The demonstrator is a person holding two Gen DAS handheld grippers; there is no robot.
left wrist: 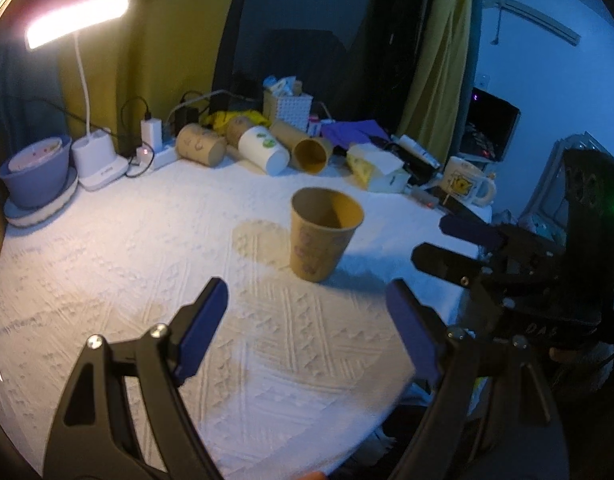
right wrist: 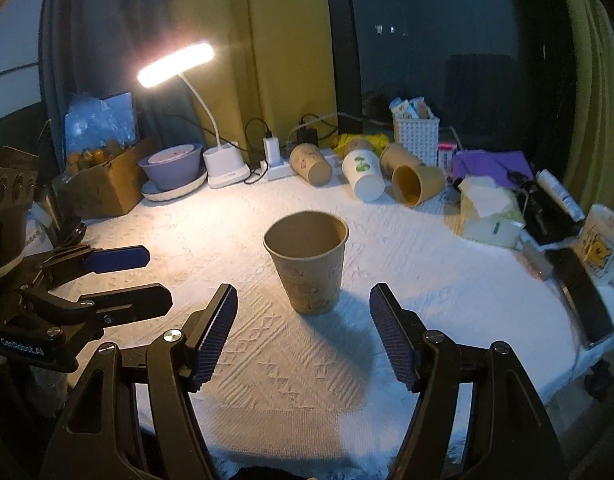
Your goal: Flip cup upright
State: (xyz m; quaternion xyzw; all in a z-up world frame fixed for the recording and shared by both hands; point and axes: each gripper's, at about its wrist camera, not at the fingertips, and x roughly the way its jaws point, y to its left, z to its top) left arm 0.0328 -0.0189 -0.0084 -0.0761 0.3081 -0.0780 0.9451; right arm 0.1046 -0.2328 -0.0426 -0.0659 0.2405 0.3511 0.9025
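Observation:
A brown paper cup (left wrist: pixel 323 236) stands upright, mouth up, on the white textured tablecloth (left wrist: pixel 147 280); it also shows in the right wrist view (right wrist: pixel 309 262). My left gripper (left wrist: pixel 307 320) is open and empty, a little short of the cup. My right gripper (right wrist: pixel 303 332) is open and empty, just in front of the cup, which sits beyond the gap between its fingers. The right gripper shows in the left wrist view (left wrist: pixel 443 244) to the right of the cup. The left gripper shows in the right wrist view (right wrist: pixel 147 280) at the left.
Several paper cups (right wrist: pixel 359 174) lie on their sides at the back. A lit desk lamp (right wrist: pixel 223 160), a purple bowl (right wrist: pixel 173 166), a white basket (right wrist: pixel 417 136), a tissue box (right wrist: pixel 489 214), a mug (right wrist: pixel 601 246) and a cardboard box (right wrist: pixel 103 184) ring the table.

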